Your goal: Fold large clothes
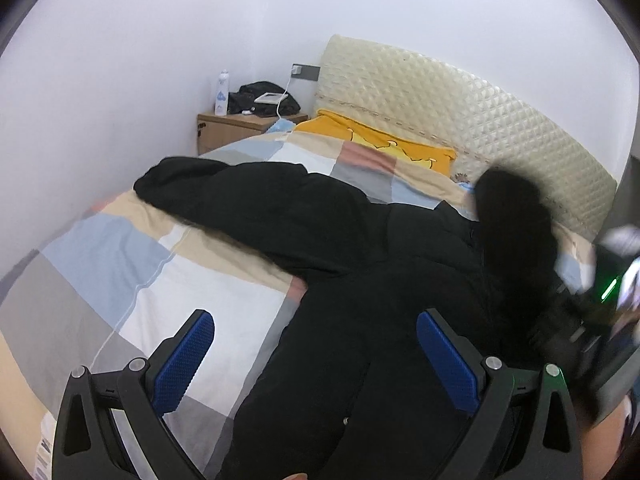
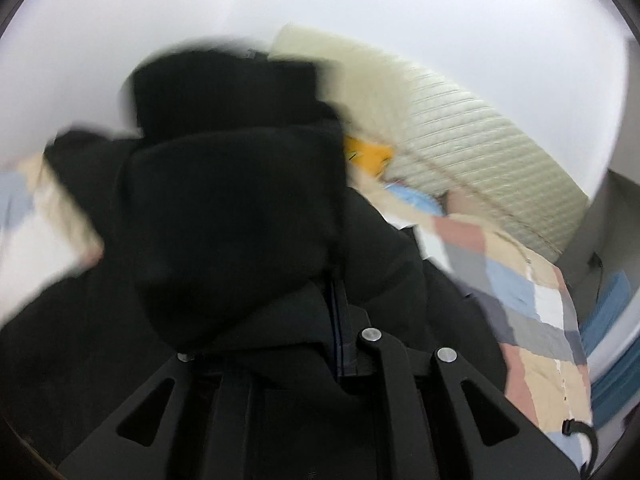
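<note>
A large black coat lies spread on a bed with a patchwork quilt. One sleeve stretches to the left across the quilt. My left gripper is open with blue pads, empty, just above the coat's lower body. My right gripper is shut on the coat's right sleeve, which is lifted and blurred in front of the camera; its fingertips are hidden in the fabric. The raised sleeve also shows at the right of the left wrist view, next to the right gripper's body.
A cream quilted headboard stands behind the bed, with a yellow pillow at its foot. A wooden nightstand at the back left carries a bottle, dark cloth and a charging cable. White walls surround the bed.
</note>
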Demonstrator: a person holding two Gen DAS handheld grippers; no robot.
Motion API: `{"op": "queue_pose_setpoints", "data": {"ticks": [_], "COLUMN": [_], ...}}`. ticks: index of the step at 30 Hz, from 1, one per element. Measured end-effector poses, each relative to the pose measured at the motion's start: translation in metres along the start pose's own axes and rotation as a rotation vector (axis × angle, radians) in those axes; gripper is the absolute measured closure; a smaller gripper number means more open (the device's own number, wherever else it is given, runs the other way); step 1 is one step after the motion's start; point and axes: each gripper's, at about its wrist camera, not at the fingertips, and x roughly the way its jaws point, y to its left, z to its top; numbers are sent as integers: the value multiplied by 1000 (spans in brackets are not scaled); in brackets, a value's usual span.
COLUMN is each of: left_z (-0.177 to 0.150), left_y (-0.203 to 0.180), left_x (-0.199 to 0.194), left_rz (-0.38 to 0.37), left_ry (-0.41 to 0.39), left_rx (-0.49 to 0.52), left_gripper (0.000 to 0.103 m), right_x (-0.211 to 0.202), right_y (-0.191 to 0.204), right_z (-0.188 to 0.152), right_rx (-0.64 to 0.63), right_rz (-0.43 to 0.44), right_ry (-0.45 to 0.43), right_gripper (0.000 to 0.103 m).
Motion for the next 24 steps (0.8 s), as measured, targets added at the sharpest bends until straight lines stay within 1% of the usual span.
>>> {"op": "queue_pose_setpoints", "data": {"ticks": [2,4,5,6,7,8,9,10,11,12,14,17,19,21,24], "left_z": [0,0,0,0,0,0,-1,-1,-1,-2,-2,-3,-3,-3,-3], "left_y": [8,13,15,16,18,18,17,17,15,13,11,5,1,-3,-13], "left_x": [2,4,5,6,8,8,8,9,9,9,9,7,6,6,5], "left_rz": [-7,-13,-22,-34,-39,-37,-32,-29,-30,-35,-47,-55,-80,-110,-144], "left_ry": [6,15,22,28,32,33,32,31,33,37,43,41,44,52,55], "left_rx": [-25,-46,-56,-64,-67,-66,-62,-55,-50,-46,-40,-19,-15,-15,-1], "left_gripper": [1,1,1,1,1,1,1,1,1,1,1,1,1,1,1], "right_x": [12,22,24,21,13,6,1,-10,-19,-31,-44,-70,-76,-85,-91], "right_y": [25,37,40,40,37,32,25,32,29,24,24,0,-23,-51,-91], "right_z": [-7,-22,-27,-30,-29,-28,-29,-27,-28,-27,-20,-27,-37,-49,-70], "right_rx": [-57,-120,-146,-163,-163,-151,-136,-127,-118,-115,-112,-49,7,72,174], "right_rz": [9,12,14,18,25,40,55,69,82,95,118,185,225,260,259], "right_ry": [49,105,120,116,101,82,69,55,34,11,1,-1,9,38,71], "right_gripper": [88,86,83,76,72,53,23,11,0,0,0,0,0,0,0]}}
